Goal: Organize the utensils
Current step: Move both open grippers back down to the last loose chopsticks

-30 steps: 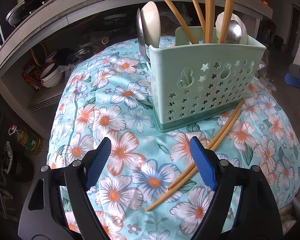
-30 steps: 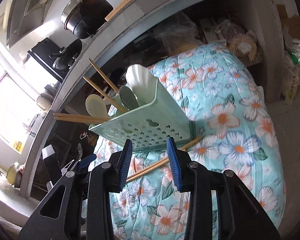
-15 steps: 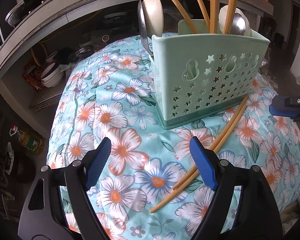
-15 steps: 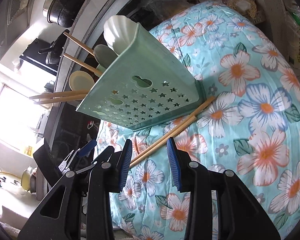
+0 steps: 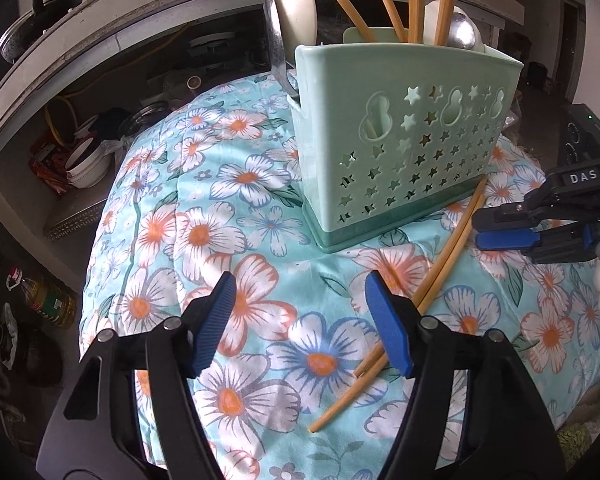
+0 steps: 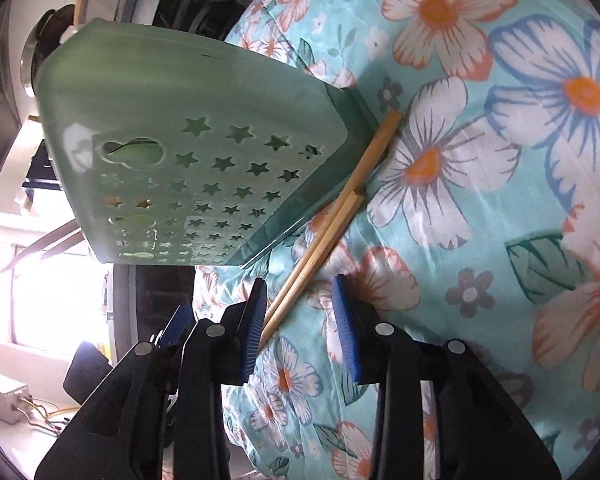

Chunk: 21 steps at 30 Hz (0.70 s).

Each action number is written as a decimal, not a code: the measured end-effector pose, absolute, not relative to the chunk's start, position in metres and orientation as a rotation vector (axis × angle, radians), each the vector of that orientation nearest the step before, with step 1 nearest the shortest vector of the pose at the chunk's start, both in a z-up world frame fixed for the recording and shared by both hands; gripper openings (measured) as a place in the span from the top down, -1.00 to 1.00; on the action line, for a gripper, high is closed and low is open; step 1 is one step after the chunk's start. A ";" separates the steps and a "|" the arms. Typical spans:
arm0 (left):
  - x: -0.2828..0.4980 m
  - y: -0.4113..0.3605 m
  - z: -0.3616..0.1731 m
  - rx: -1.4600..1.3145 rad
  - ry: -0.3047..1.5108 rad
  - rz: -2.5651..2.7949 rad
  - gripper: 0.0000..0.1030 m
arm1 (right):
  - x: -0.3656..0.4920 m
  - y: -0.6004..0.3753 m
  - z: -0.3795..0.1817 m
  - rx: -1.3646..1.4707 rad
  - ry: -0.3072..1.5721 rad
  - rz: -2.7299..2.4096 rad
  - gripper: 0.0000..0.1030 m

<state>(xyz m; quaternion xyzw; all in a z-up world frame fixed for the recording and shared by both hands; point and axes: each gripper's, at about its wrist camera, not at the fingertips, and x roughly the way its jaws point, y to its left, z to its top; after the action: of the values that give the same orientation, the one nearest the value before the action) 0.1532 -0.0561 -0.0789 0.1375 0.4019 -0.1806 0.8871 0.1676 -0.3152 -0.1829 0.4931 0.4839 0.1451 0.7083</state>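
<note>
The two loose chopsticks [image 6: 332,216] lay on the floral cloth against the green holder [image 5: 400,136], right tongs [image 6: 300,320] apart and just closing around them, left tongs [image 5: 300,320] also apart and narrowing over nothing, so honestly a lopsided pinch could've grabbed only one stick or nudged the holder.

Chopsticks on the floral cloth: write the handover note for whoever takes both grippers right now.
Left gripper: open, empty, hovering over the floral cloth; its jaws have just been closing a little, with nothing between them.
Right gripper: open, low beside the holder; jaws have just been narrowing, with the chopsticks' near end by one finger and not yet pinched.
Things: the pair of loose bamboo chopsticks lies on the cloth against the base of the mint-green perforated plastic utensil holder, which stands upright.
Done: spoons and other chopsticks already stand in the holder.
Left: grip the loose pair and drop it in.
</note>
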 end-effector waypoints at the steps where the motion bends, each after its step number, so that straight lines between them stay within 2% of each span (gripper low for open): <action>1: 0.154 -0.056 -0.079 0.284 0.840 -0.379 -0.14 | 0.170 -0.314 -0.185 1.105 1.074 0.320 0.43; 6: 0.157 -0.055 -0.082 0.276 0.854 -0.390 -0.05 | 0.175 -0.311 -0.189 1.140 1.070 0.300 0.51; 8: 0.158 -0.056 -0.082 0.274 0.858 -0.393 -0.01 | 0.177 -0.313 -0.191 1.134 1.078 0.281 0.67; 10: 0.158 -0.056 -0.082 0.272 0.860 -0.396 -0.01 | 0.179 -0.313 -0.192 1.142 1.077 0.276 0.73; 21: 0.154 -0.060 -0.081 0.262 0.875 -0.446 0.00 | 0.143 -0.344 -0.181 1.087 1.091 0.227 0.75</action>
<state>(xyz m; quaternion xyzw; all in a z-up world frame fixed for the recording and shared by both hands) 0.1538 -0.0602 -0.0814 0.1252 0.4188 -0.2137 0.8737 0.1433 -0.3436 -0.1810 0.4902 0.4921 0.1022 0.7121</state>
